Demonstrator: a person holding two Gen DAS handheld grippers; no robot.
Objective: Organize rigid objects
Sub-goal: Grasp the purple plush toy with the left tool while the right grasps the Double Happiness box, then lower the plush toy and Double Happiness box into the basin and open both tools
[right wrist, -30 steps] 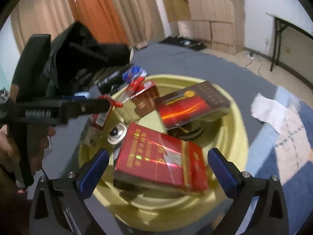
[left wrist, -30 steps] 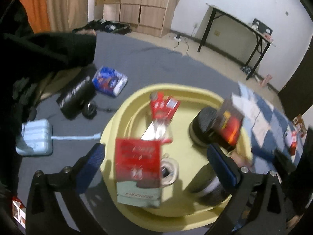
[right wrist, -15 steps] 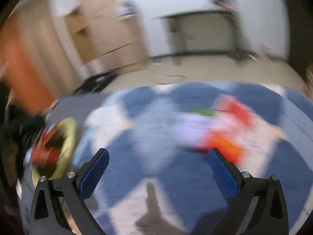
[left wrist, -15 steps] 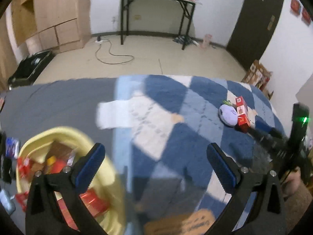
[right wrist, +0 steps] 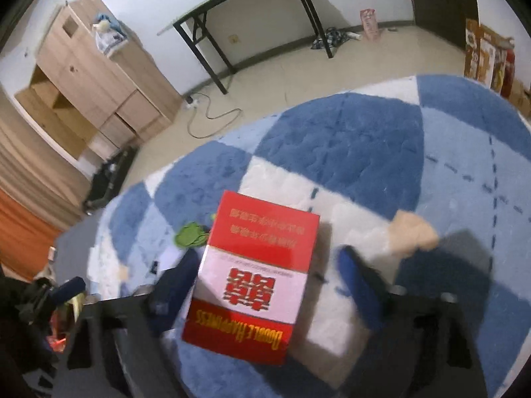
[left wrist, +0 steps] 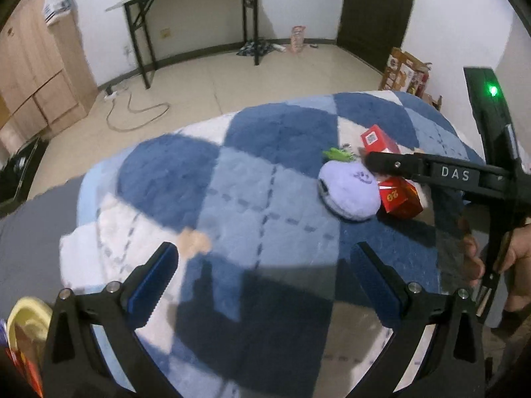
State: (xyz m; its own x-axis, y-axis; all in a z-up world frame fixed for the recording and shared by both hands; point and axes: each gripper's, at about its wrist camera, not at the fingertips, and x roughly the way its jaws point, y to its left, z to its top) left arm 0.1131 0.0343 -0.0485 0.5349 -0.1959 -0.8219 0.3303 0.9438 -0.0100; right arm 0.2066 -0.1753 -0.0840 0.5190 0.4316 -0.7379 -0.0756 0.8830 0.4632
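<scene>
Scene: two wrist views over a blue-and-white checked blanket (left wrist: pixel 259 152), with a tiled floor and a black folding table behind.
Task's thing: a red-and-white "Double Happiness" cigarette pack (right wrist: pixel 255 278) sits low in the centre of the right view, print upside down, lying on the blanket.
Right hand-held gripper (right wrist: pixel 267 253): its jaws have just been closing with the pack between them. The left pad looks to be against the pack's edge. A strip of blanket shows between the pack and the right pad, so the pack seems not yet clamped.
Left hand-held gripper (left wrist: pixel 265 252): jaws wide apart, nothing between them, above bare blanket at the bottom of the left view.
Neighbours: in the left view, at right of centre, a lilac plush toy (left wrist: pixel 348 192) lies touching a glossy red box (left wrist: pixel 400 197).
Doing the step well: centre the pack so that both pads meet its long sides squarely, press gently because thin card dents, and lift straight up clear of the plush.
Container: a yellow basin (left wrist: pixel 20 315) peeks in at the lower left corner of the left view.
Contents: red packs (left wrist: pixel 30 364) are partly visible inside; the rest is cut off.
</scene>
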